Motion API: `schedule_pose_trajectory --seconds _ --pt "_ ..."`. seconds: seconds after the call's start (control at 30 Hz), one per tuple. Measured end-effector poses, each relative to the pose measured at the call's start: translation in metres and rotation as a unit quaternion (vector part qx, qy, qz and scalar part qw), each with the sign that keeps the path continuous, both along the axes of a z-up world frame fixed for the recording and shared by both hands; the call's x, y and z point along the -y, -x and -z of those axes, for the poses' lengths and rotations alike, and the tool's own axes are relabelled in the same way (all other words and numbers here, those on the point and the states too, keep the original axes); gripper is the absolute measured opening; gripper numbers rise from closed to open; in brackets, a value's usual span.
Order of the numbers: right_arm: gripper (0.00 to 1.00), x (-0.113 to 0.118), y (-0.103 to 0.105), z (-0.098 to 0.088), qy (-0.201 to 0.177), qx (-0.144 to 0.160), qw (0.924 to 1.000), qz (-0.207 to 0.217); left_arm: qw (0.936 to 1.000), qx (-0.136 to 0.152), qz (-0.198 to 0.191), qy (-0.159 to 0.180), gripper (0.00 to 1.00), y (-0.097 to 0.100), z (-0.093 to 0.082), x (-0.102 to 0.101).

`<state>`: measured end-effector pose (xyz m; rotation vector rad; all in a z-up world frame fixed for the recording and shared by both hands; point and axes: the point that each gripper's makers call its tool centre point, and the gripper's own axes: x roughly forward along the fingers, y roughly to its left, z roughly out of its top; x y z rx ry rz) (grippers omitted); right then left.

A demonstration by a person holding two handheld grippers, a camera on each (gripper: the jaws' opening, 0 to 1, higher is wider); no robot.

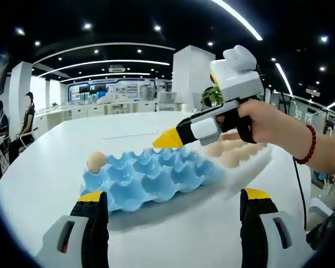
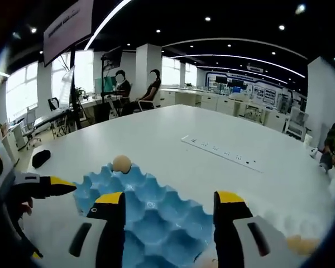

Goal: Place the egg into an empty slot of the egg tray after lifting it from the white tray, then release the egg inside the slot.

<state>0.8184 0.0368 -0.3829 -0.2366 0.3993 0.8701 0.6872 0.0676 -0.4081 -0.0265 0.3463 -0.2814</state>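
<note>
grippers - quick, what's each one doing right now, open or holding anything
Left gripper: open, holding nothing, before the blue egg tray.
Right gripper: open, empty, over the tray.

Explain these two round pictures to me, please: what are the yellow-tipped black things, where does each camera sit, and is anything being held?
No robot arm here: a person holds a two-jaw gripper in each hand, with a fisheye camera riding on each. In the left gripper view, the left gripper rises from below, jaws apart, empty. The right gripper, in the person's hand, hovers over the blue egg tray, which carries one egg. More eggs lie on the white tray behind. In the right gripper view, its own jaws stand open and empty above the blue tray on the white table.
</note>
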Motion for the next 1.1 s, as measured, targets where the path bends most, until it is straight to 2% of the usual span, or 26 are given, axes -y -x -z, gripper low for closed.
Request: schedule_pose_trajectory --seconds 0.13,0.2,0.3,0.43,1.1 --pt "0.66 0.018 -0.002 -0.003 -0.008 -0.006 0.9999 0.013 1.0 0.001 0.002 0.003 1.0 -0.001 -0.001 0.001" --pt "0.66 0.028 0.005 -0.004 -0.011 -0.004 0.9998 0.017 1.0 0.001 0.001 0.005 1.0 -0.001 -0.001 0.001" --pt "0.66 0.038 0.0 -0.005 -0.013 -0.006 0.9994 0.032 1.0 0.003 0.002 0.009 1.0 0.0 -0.003 0.003" --pt "0.65 0.056 0.006 -0.001 -0.015 -0.012 0.9988 0.044 0.9999 0.006 0.002 0.012 1.0 0.0 -0.005 0.007" --pt "0.64 0.093 0.008 -0.001 -0.019 -0.019 0.997 0.073 0.9999 0.007 0.007 0.013 1.0 -0.001 -0.009 0.009"
